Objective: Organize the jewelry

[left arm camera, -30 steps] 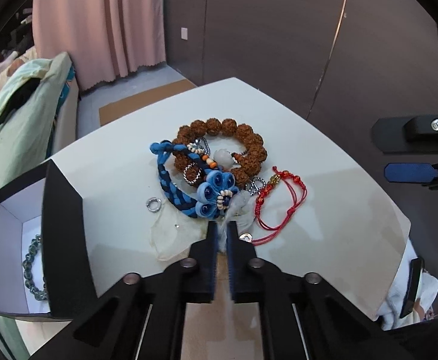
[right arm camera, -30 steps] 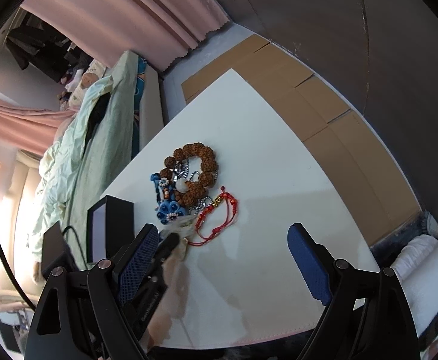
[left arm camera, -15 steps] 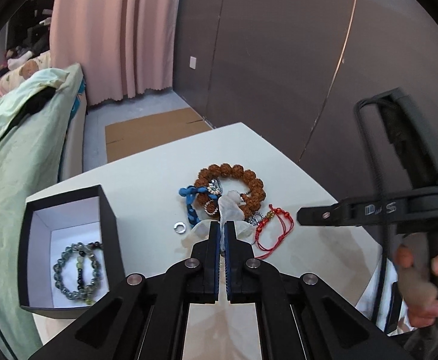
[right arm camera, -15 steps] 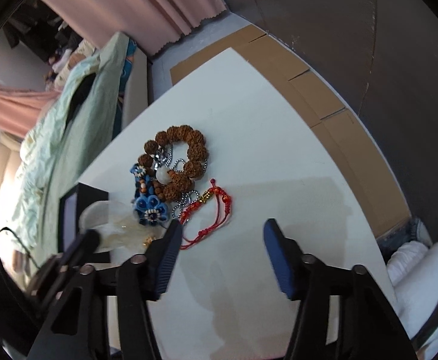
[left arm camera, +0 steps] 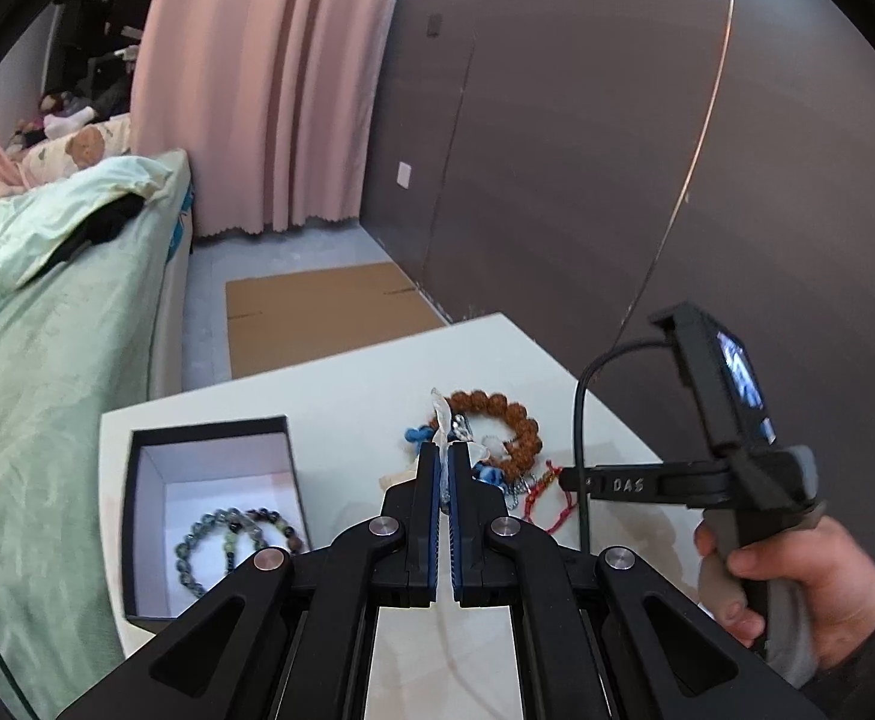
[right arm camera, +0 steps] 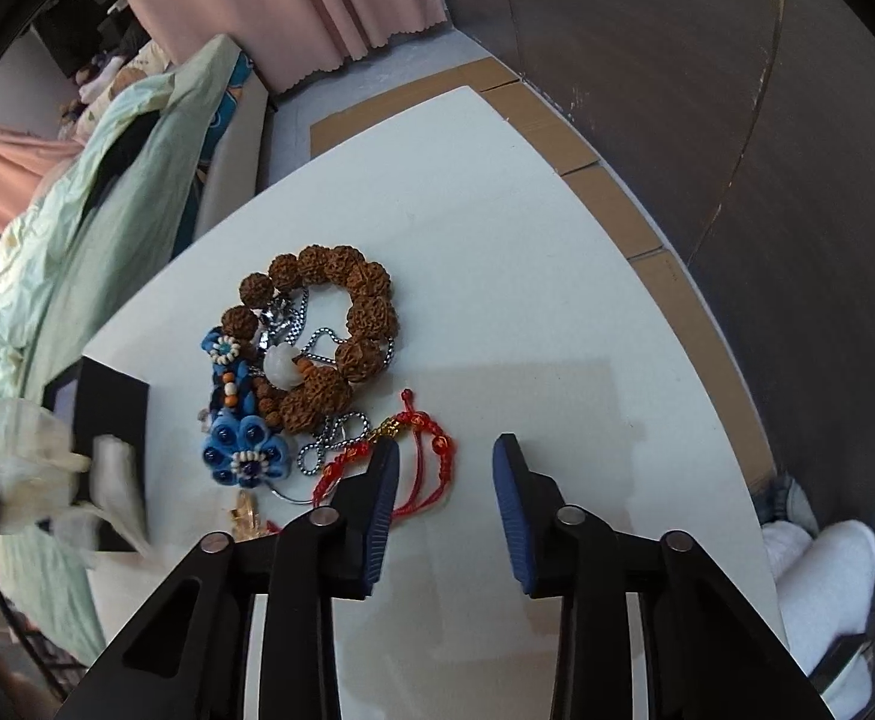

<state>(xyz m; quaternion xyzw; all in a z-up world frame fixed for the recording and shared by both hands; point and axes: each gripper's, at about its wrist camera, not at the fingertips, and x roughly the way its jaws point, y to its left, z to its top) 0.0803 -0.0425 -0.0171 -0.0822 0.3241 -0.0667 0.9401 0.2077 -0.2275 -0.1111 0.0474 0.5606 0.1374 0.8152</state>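
White table [right arm camera: 497,228]: black box [left arm camera: 137,540] holds two beaded bracelets [left arm camera: 227,540]; the jewelry pile [right arm camera: 317,348] remains unsorted. Left gripper [left arm camera: 445,462] pinches, apparently, a sheer pouch [left arm camera: 442,420]; right gripper [right arm camera: 445,468] is closing, empty, beside the red cord [right arm camera: 431,456].

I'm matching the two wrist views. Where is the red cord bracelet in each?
Left wrist: red cord bracelet right of centre, just right of the left tongs.
Right wrist: lower centre, by the right tongs.
Shared landmark: brown bead bracelet.
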